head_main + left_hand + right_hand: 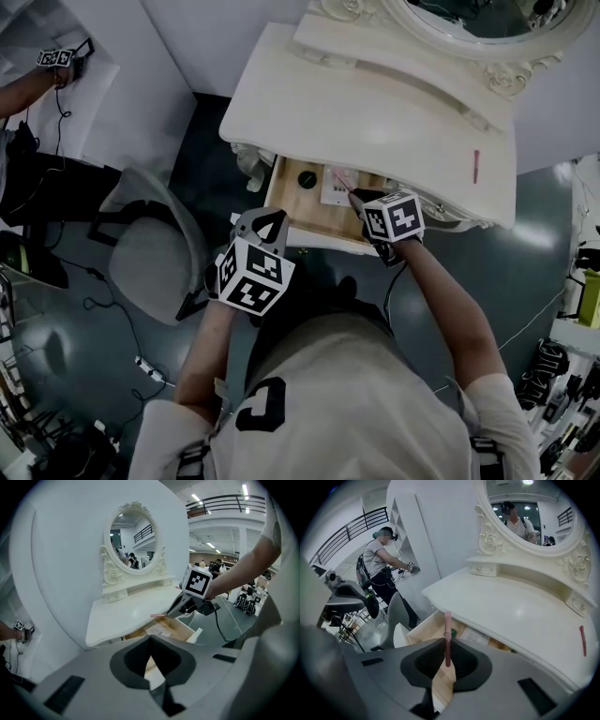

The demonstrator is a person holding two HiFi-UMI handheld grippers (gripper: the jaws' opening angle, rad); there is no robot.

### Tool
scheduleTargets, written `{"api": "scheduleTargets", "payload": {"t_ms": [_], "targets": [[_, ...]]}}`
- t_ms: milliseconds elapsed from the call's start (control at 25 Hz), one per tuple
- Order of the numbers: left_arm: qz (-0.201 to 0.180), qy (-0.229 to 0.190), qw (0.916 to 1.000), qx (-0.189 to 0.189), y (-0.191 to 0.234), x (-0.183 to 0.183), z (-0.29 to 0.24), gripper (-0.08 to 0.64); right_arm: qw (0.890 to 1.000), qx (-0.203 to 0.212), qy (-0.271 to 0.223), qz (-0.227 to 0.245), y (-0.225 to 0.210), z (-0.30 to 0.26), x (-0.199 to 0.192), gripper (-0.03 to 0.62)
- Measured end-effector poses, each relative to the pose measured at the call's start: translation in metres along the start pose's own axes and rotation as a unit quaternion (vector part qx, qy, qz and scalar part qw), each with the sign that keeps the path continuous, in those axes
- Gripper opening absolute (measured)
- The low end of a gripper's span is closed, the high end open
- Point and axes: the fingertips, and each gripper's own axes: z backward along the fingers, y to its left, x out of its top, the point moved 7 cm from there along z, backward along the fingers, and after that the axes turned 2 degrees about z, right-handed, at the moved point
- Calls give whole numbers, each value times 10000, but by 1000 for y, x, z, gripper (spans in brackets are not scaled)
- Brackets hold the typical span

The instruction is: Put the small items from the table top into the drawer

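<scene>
A slim pink stick (447,634) stands upright between my right gripper's (446,663) jaws, which are shut on it. That gripper (361,199) hangs over the open wooden drawer (309,214) of the white dressing table (375,103). In the drawer lie a dark round item (307,179) and a white card (335,185). A second pink stick (475,166) lies on the table top at the right. My left gripper (267,225) is shut and empty, held in front of the drawer's left end. The left gripper view shows the held stick (157,615) poking out over the drawer (180,629).
An oval mirror (487,19) in an ornate frame stands at the table's back. A grey chair (150,258) sits left of the drawer, close to my left arm. Another person (379,559) with grippers works at a white cabinet further left. Cables run along the floor.
</scene>
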Motion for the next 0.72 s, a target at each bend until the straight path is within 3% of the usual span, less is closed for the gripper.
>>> {"api": "scheduleTargets", "payload": {"t_ms": [440, 720], "targets": [[-91, 74, 9995, -277, 11, -4, -10, 55, 9996, 10, 285, -59, 7, -21, -10, 57], [-57, 190, 9995, -235, 9, 2, -22, 55, 9989, 153, 415, -163, -5, -37, -19, 57]]}}
